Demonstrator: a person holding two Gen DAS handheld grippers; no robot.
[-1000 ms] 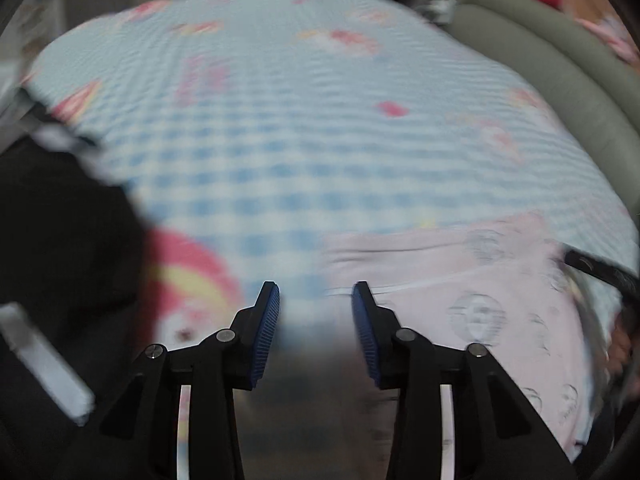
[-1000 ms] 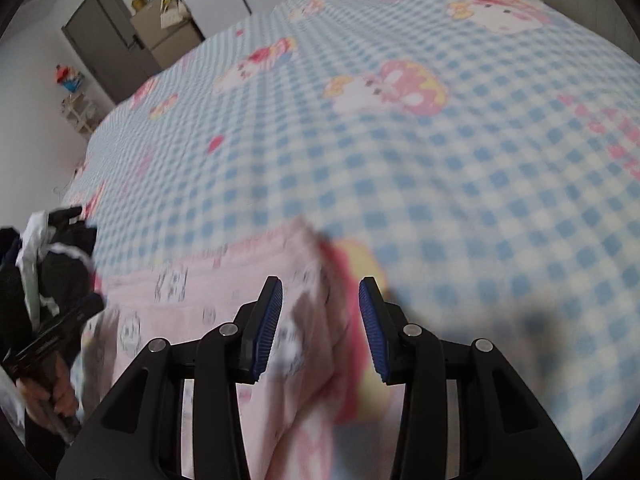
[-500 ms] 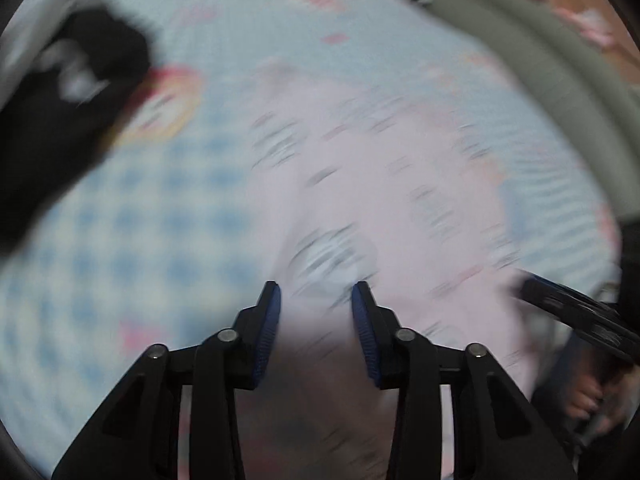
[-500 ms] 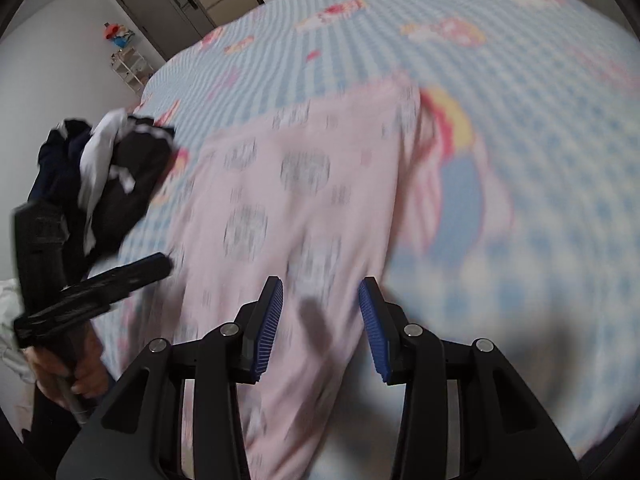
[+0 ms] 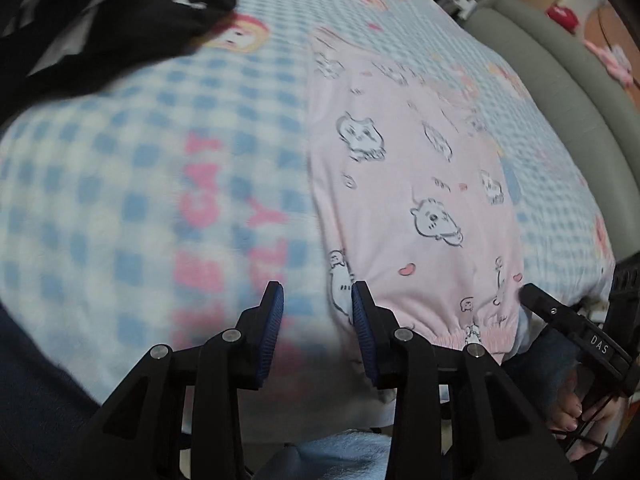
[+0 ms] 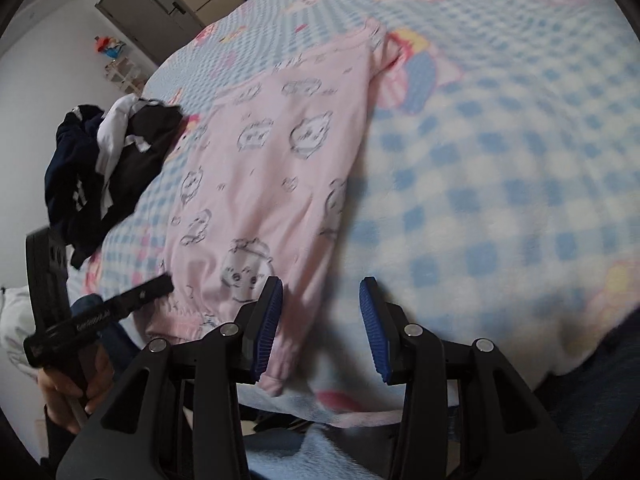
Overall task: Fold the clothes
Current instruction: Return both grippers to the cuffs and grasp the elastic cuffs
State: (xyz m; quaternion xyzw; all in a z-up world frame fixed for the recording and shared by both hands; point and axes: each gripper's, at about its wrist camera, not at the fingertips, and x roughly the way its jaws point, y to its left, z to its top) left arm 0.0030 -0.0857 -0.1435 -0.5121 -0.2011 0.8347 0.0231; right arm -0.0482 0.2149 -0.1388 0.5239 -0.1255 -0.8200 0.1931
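Observation:
A pink garment printed with small cartoon animals point(image 5: 404, 184) point(image 6: 264, 168) lies stretched flat on the bed, its elastic hem at the near edge. My left gripper point(image 5: 318, 312) hovers open over the hem's left corner, with nothing between its blue pads. My right gripper point(image 6: 322, 312) stands open at the garment's near right edge, also holding nothing. In the left wrist view the right gripper's black body point(image 5: 576, 332) shows at the hem's right end, held by a hand point(image 5: 572, 416). The left gripper's body point(image 6: 100, 312) appears in the right wrist view.
A blue-and-white checked blanket with cartoon prints point(image 5: 120, 184) point(image 6: 500, 160) covers the bed. A heap of dark and white clothes point(image 5: 100, 12) point(image 6: 104, 168) lies beside the pink garment. A grey padded bed edge point(image 5: 568, 92) runs along the right. A dark door point(image 6: 140, 12) stands beyond.
Both grippers have pulled back from the far end of the pink garment to its near hem. The garment now lies spread lengthwise on the bed. The jaws stayed open.

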